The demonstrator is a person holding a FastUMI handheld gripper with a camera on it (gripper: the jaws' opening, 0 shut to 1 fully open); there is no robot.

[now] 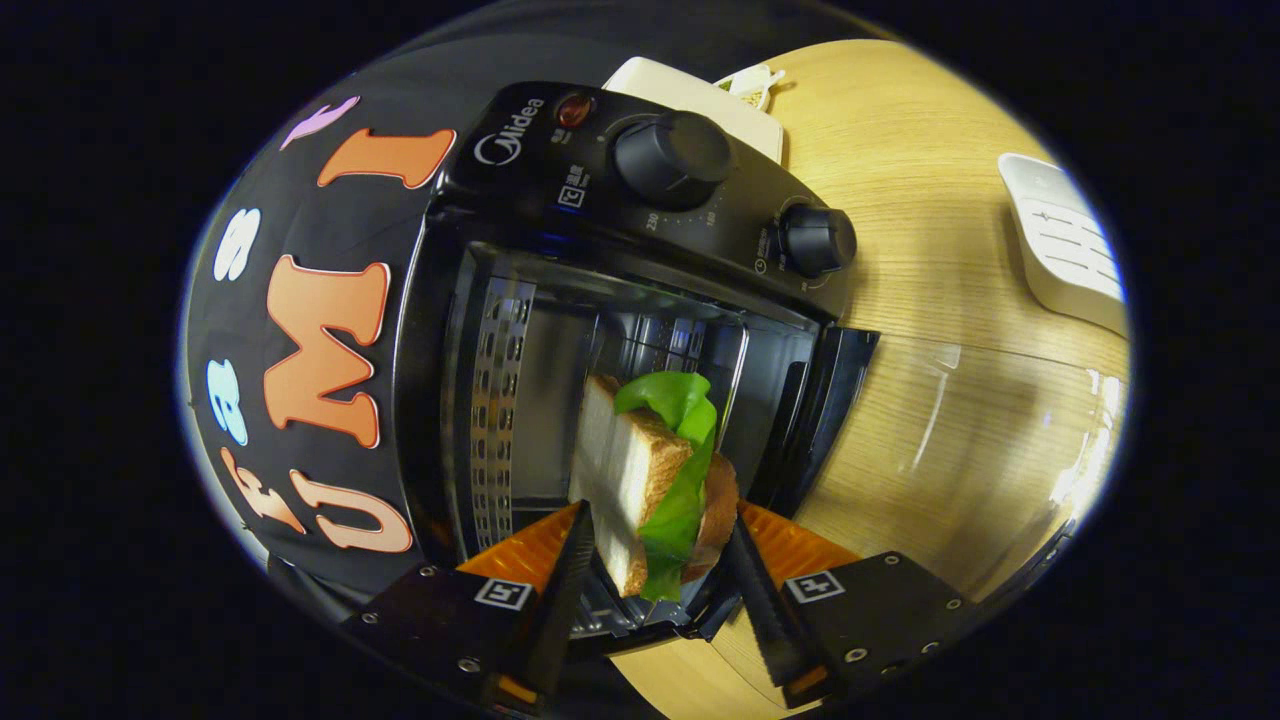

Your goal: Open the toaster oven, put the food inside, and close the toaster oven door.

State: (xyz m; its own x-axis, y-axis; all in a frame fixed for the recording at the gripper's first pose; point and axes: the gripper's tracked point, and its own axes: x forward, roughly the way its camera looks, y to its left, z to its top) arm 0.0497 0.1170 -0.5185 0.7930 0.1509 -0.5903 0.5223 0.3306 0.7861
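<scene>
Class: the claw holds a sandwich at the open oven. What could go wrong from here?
1. The lettuce hangs loose from the sandwich and may slip out or catch on the oven opening.
2. The claw grips the sandwich on edge, so it could topple or fall apart on release.

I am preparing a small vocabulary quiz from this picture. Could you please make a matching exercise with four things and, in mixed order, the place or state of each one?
Things:
1. sandwich
2. toaster oven door
3. large knob
4. white device

Places or states:
A. lying on the wooden table, beyond the door
B. folded open, its glass over the table
C. held between the fingers of the gripper, at the oven's opening
D. on the toaster oven's control panel, beside a smaller knob

Pairs: 1-C, 2-B, 3-D, 4-A
</scene>
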